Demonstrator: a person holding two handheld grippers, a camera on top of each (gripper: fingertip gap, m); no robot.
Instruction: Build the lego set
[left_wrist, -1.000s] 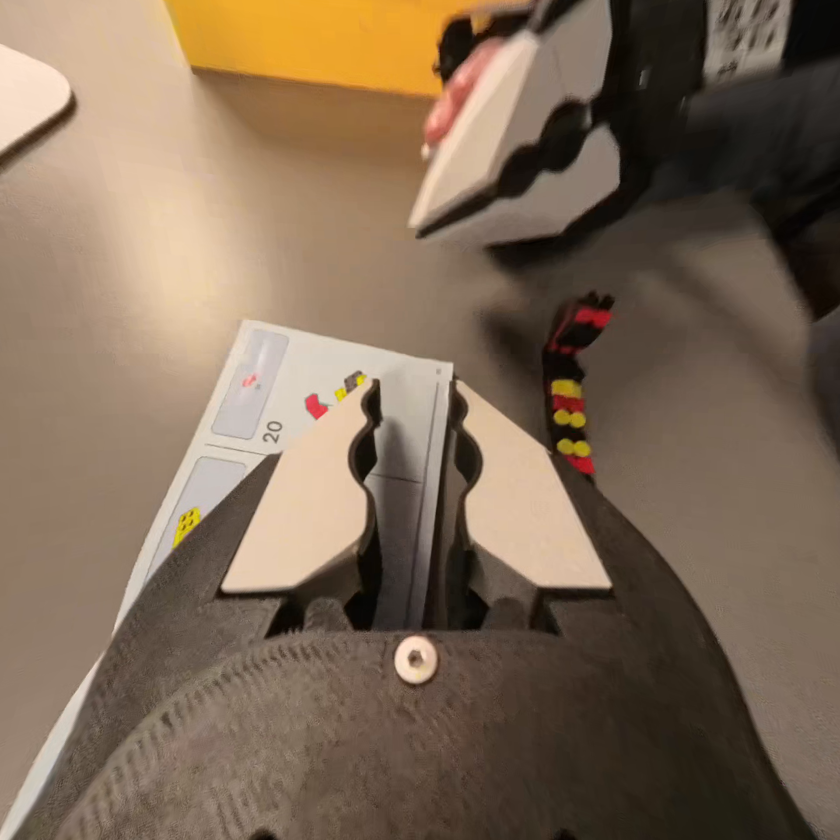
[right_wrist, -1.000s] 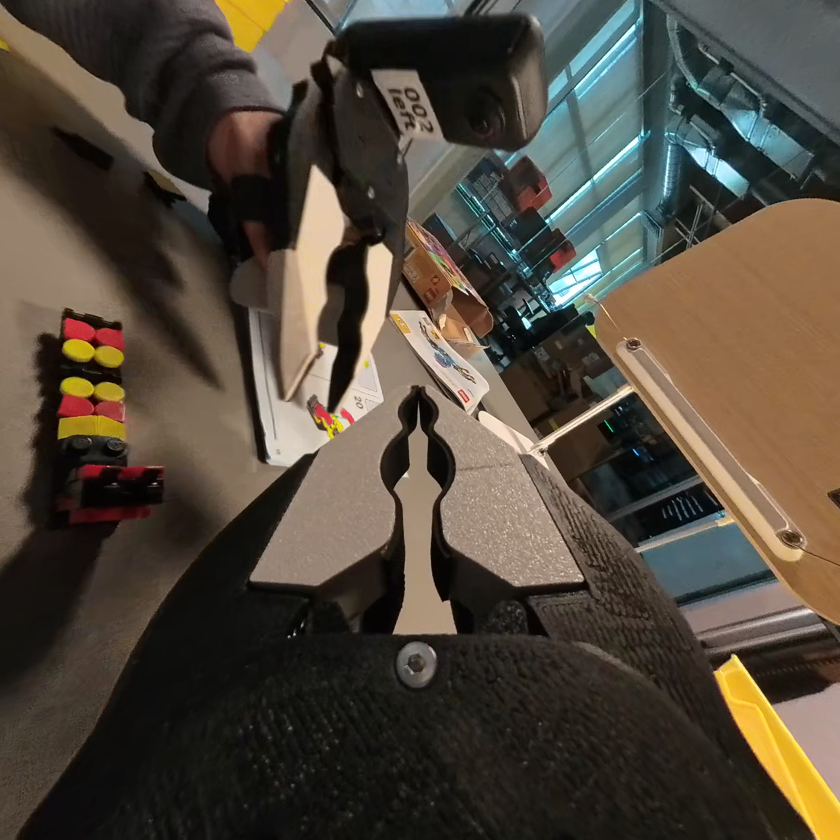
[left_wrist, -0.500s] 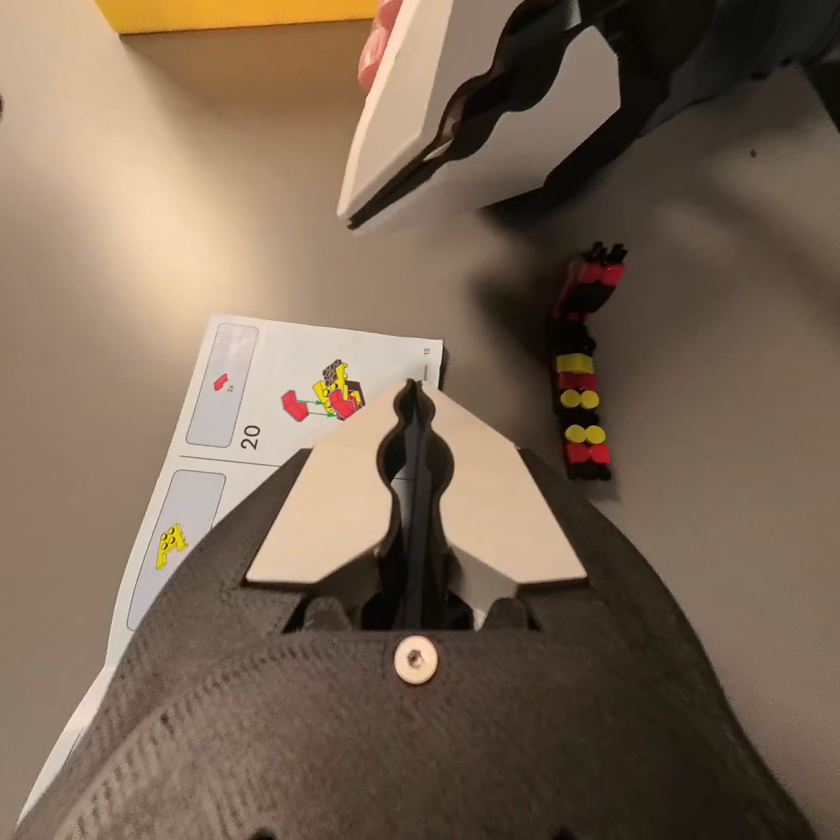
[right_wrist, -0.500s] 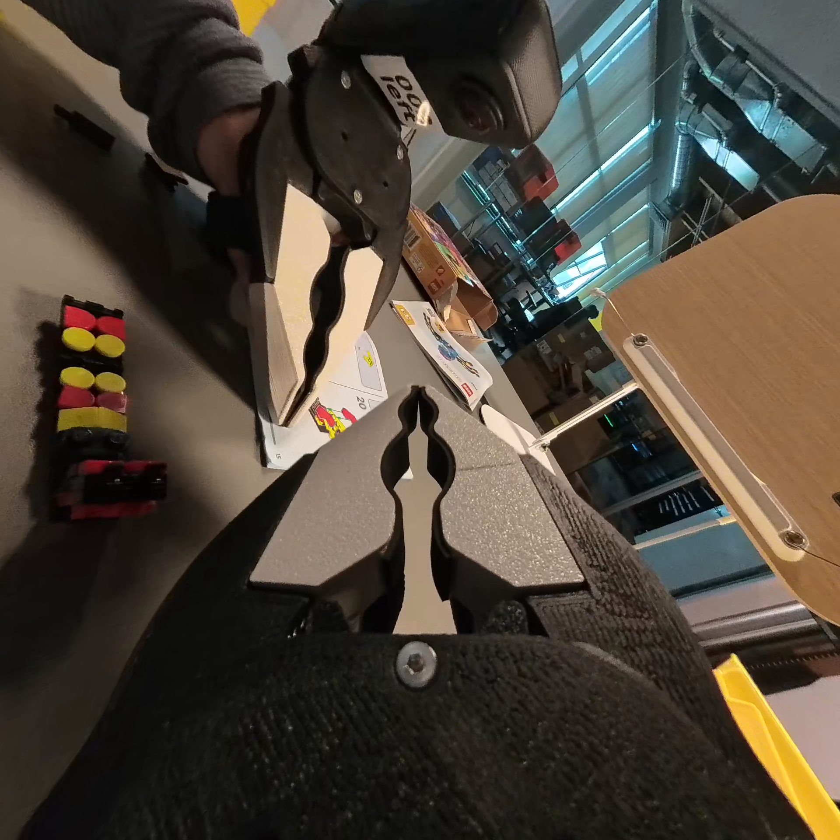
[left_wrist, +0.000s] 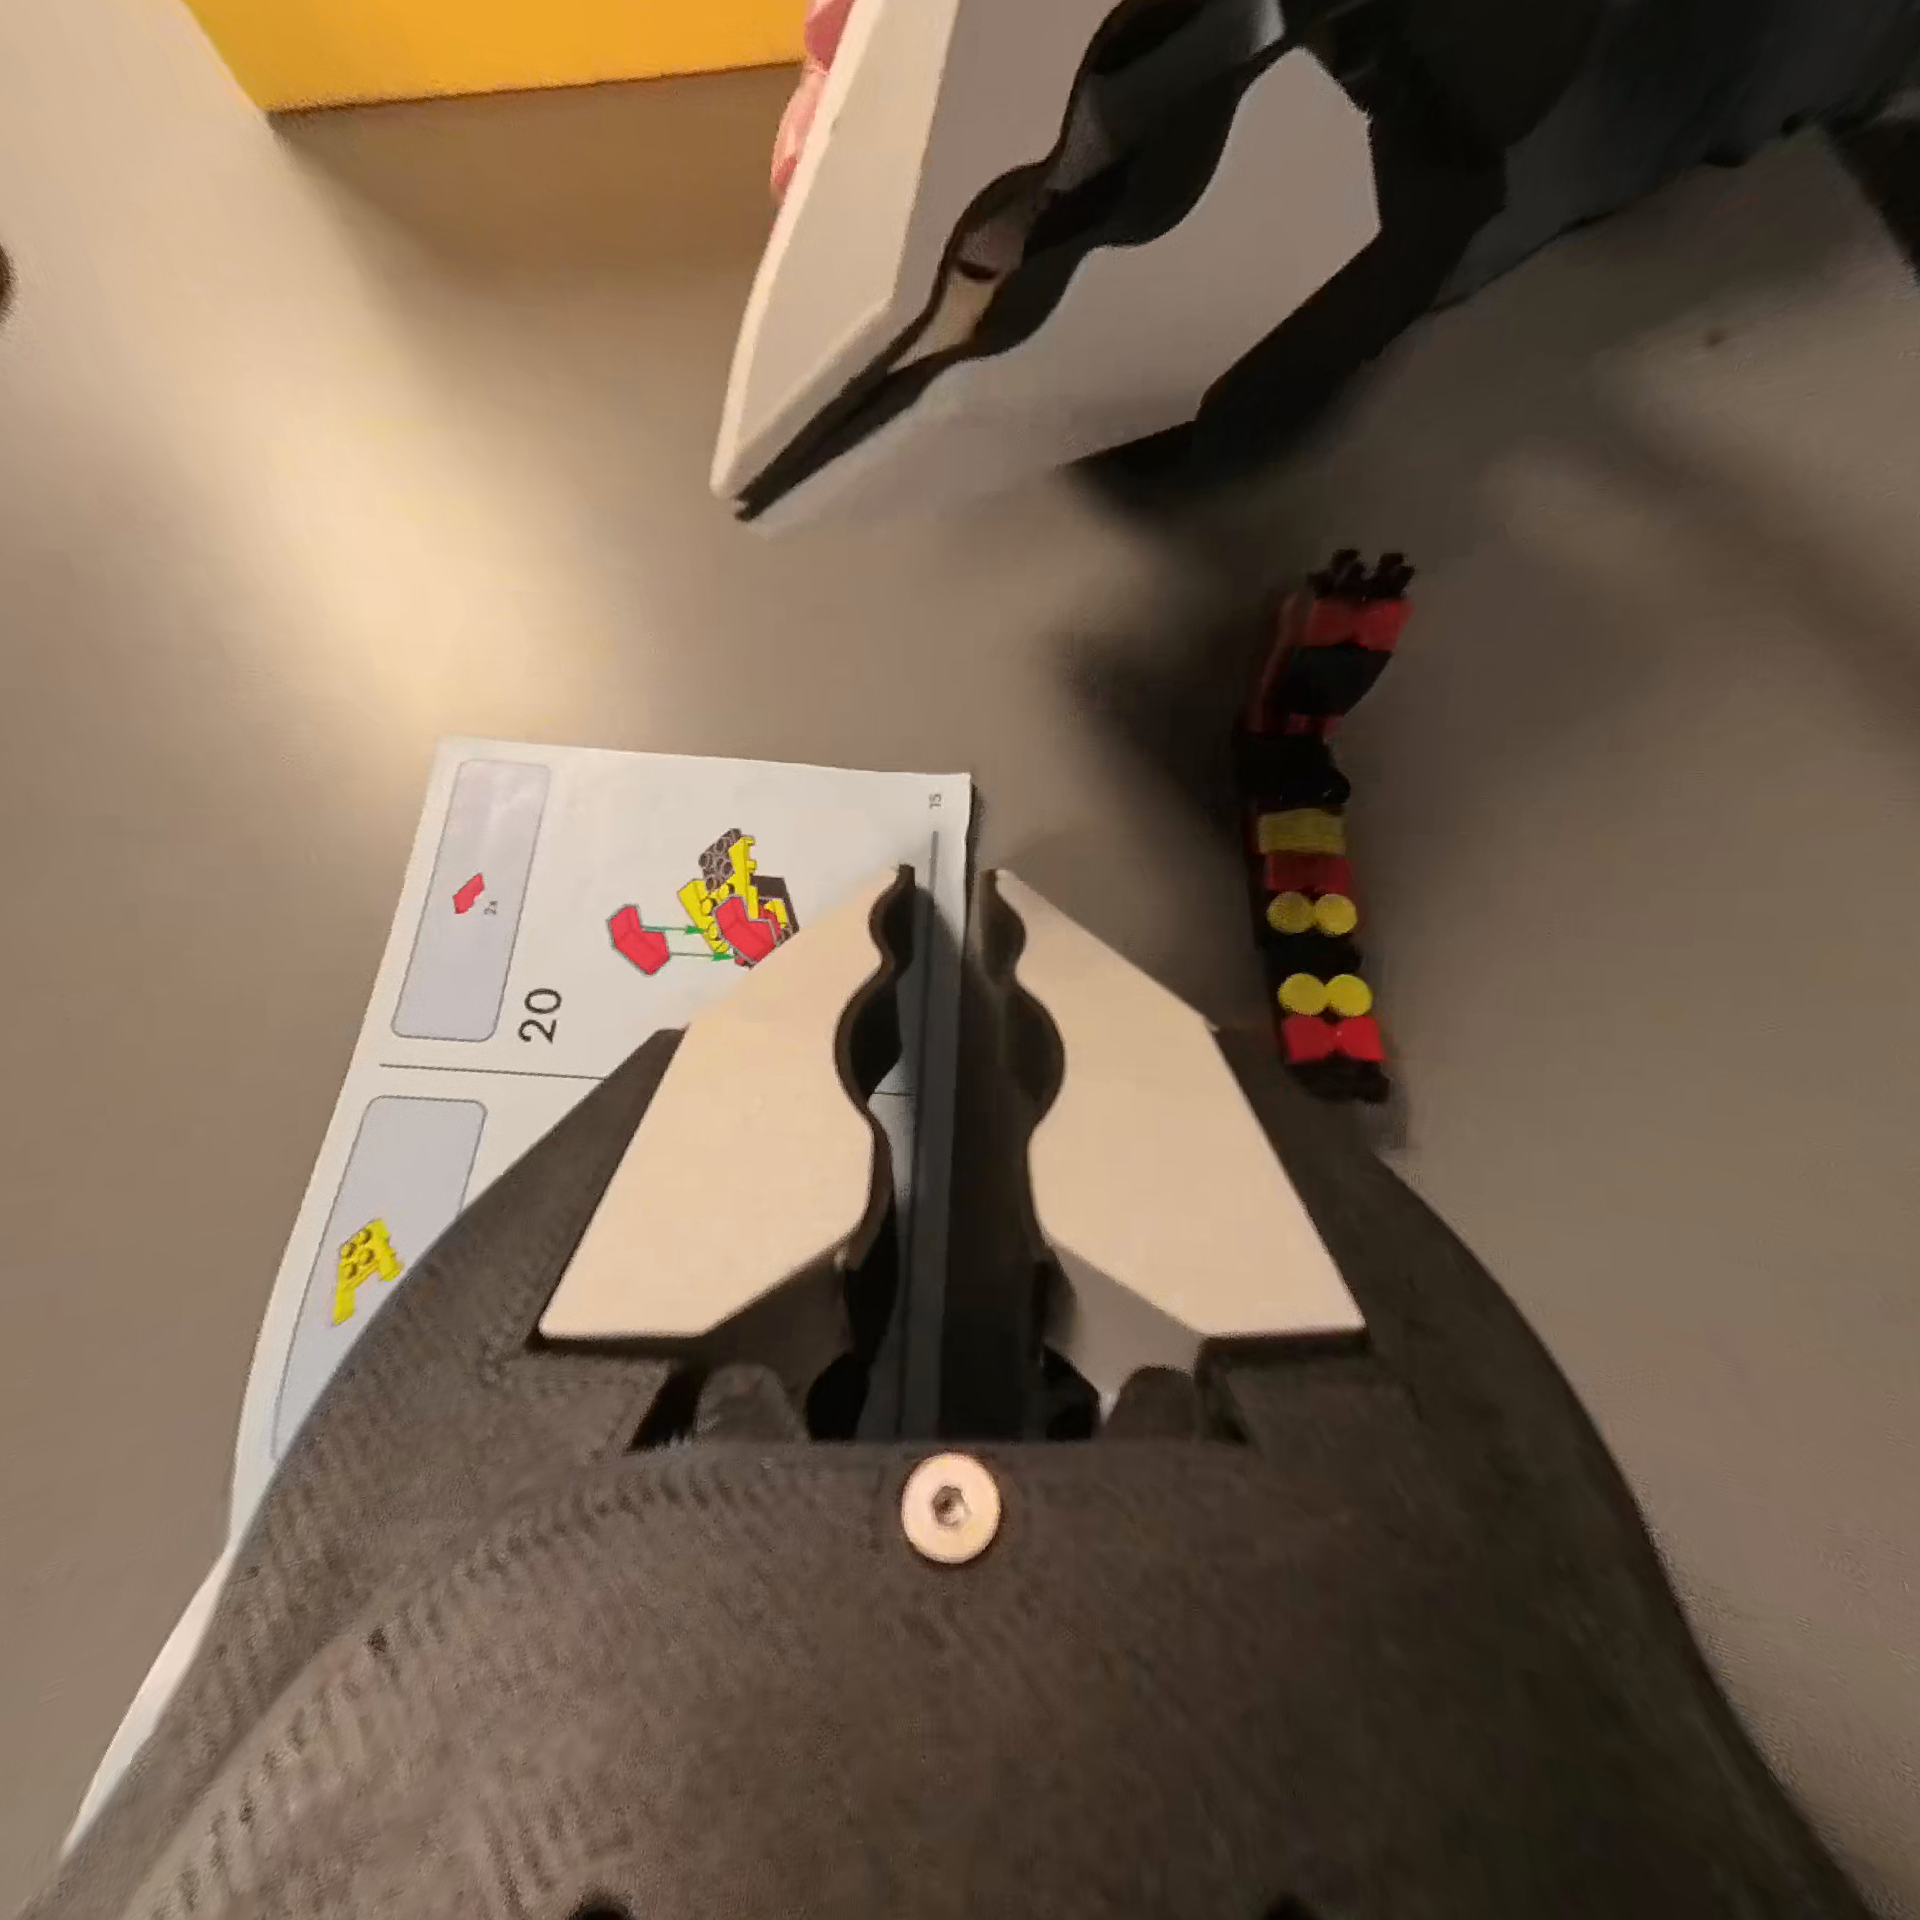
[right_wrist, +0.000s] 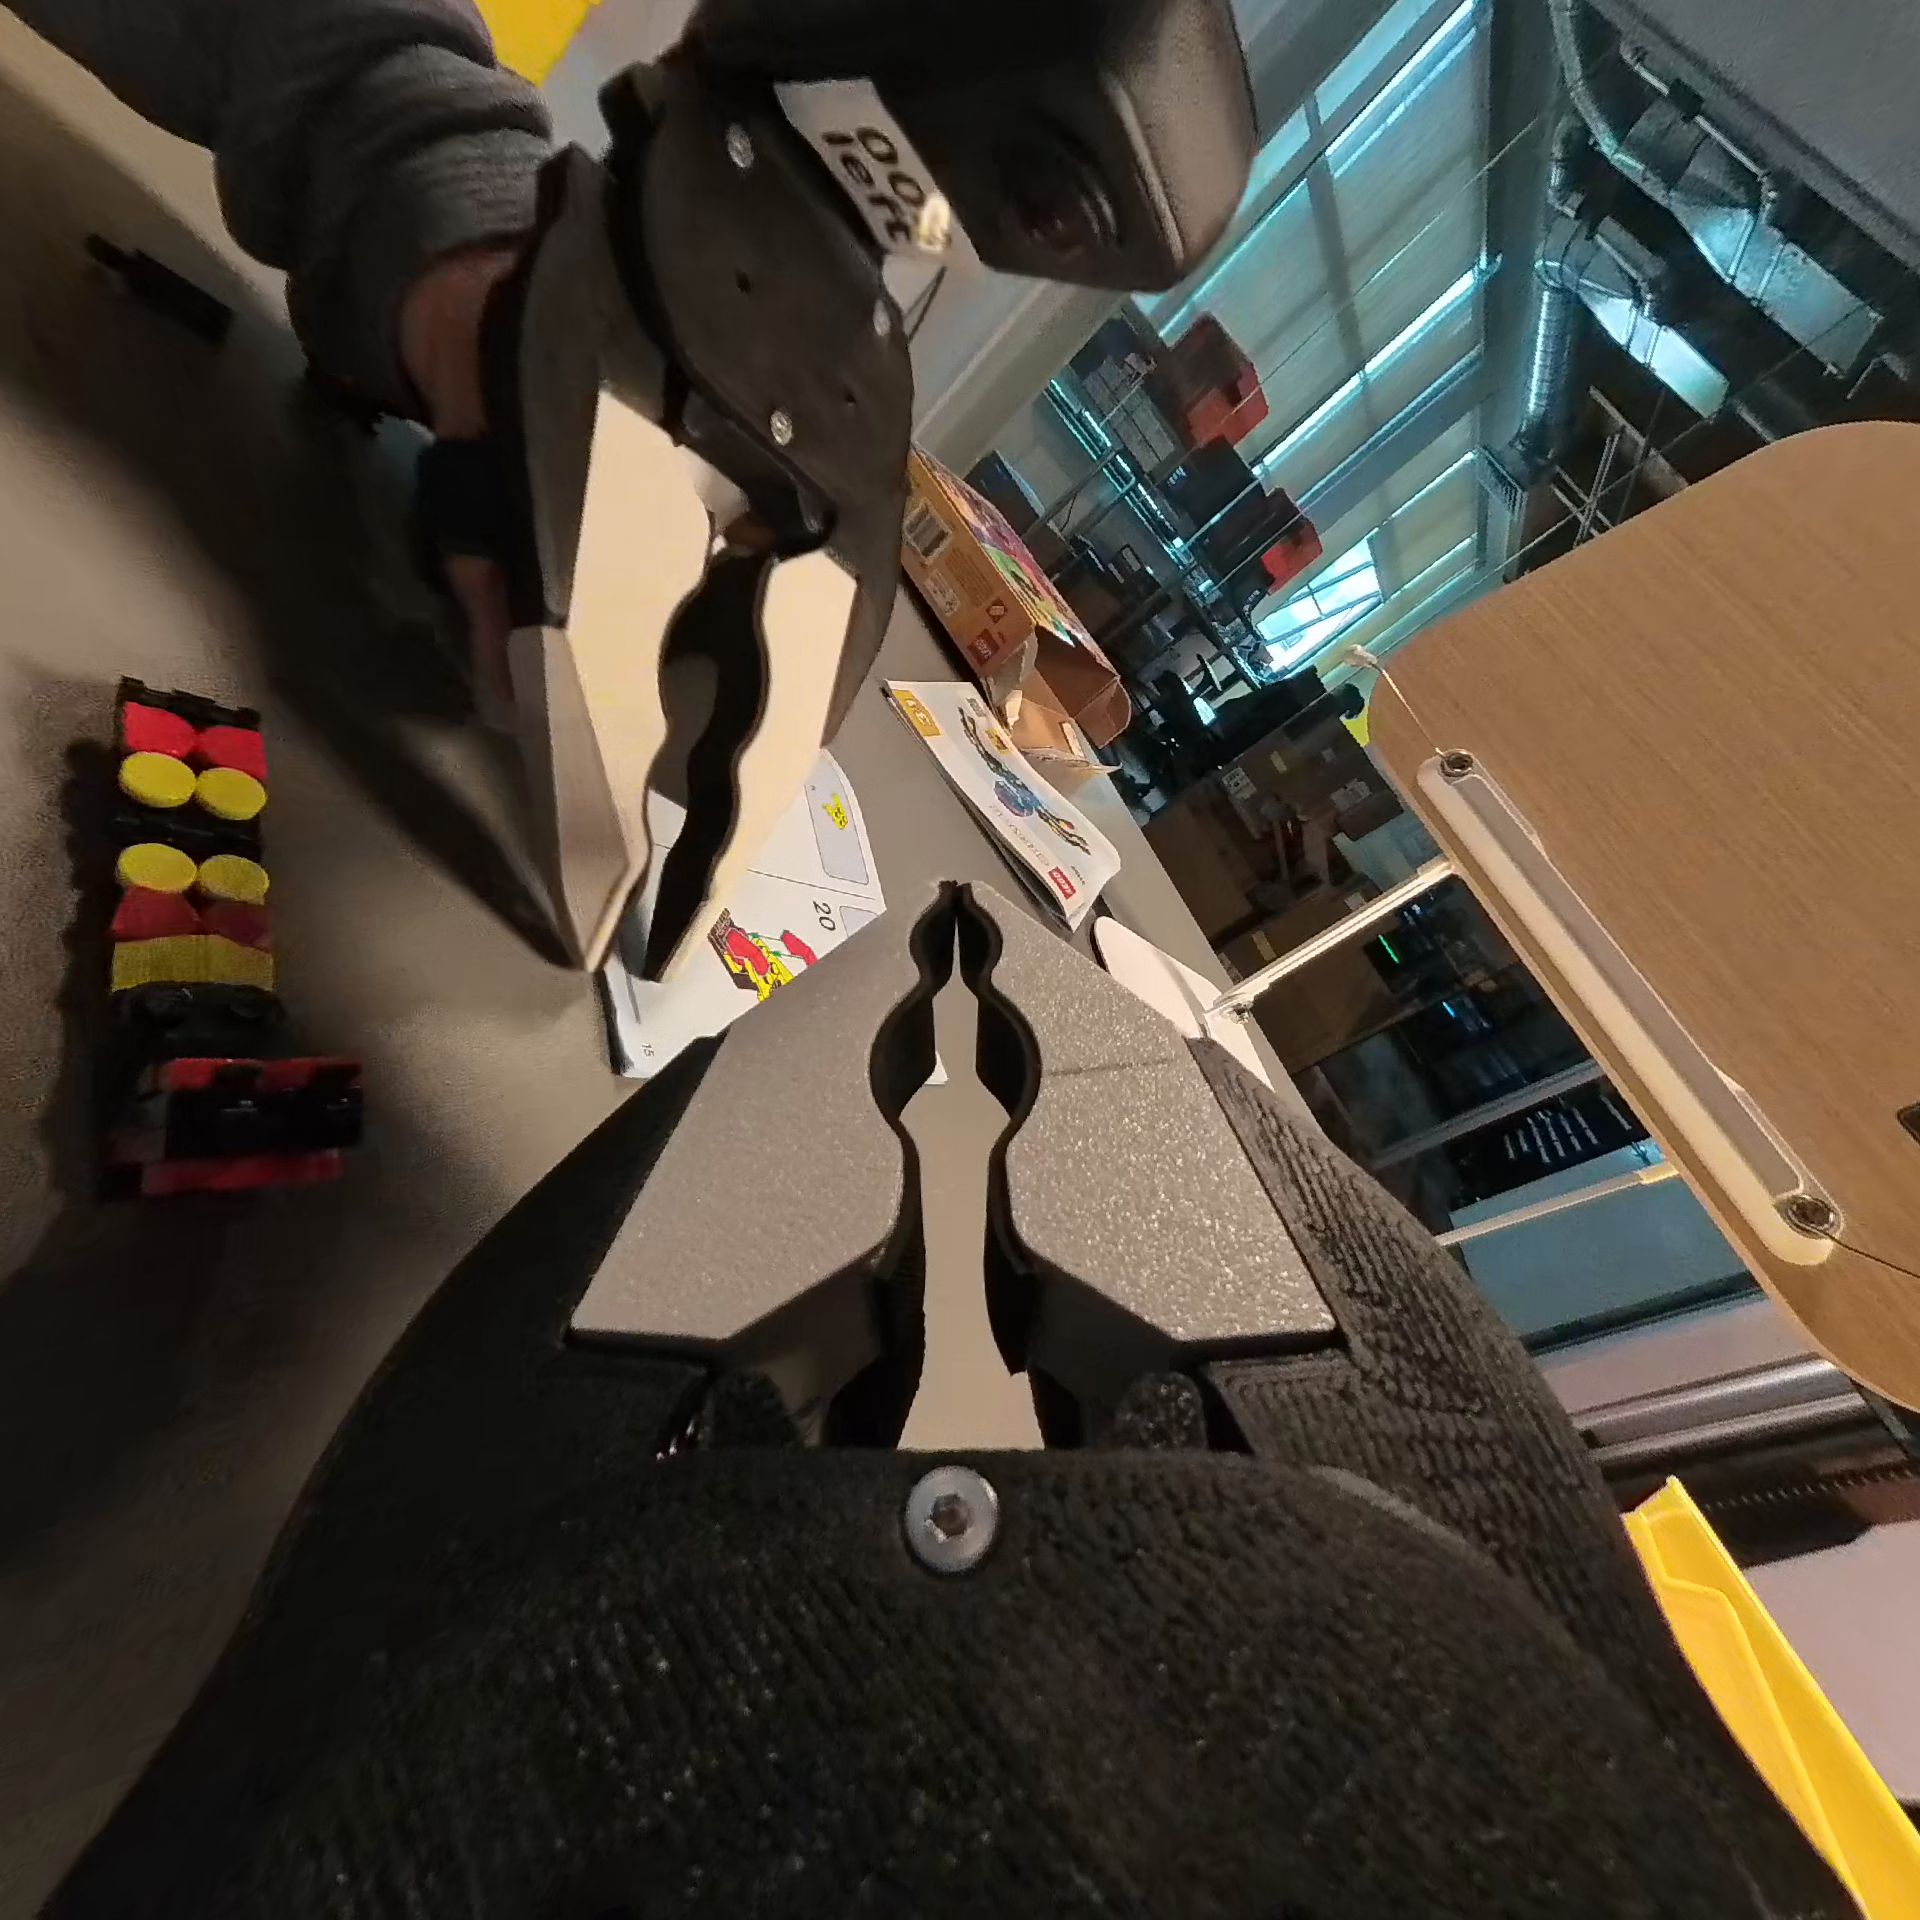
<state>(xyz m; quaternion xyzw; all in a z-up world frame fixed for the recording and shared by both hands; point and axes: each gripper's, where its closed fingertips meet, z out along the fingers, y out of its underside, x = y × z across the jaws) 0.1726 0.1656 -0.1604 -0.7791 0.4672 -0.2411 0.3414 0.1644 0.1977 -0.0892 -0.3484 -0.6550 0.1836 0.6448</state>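
My left tongs (left_wrist: 940, 883), pinched shut half a second ago, now stand slightly parted and empty over the instruction sheet (left_wrist: 665, 883); my right tongs (right_wrist: 956, 902) stay clenched, empty. I judge I'm checking the next step. The grey counter (left_wrist: 312, 520) carries the lego strip (left_wrist: 1314, 883) just right of that sheet; shelving fills the room.

The instruction sheet (left_wrist: 665, 831) bears printed step numbers and a tiny page number at its corner. A white sticker (right_wrist: 878, 182) atop the left claw (right_wrist: 634, 966) carries writing. The far box (right_wrist: 977, 582) and booklet (right_wrist: 1018, 821) show logos.
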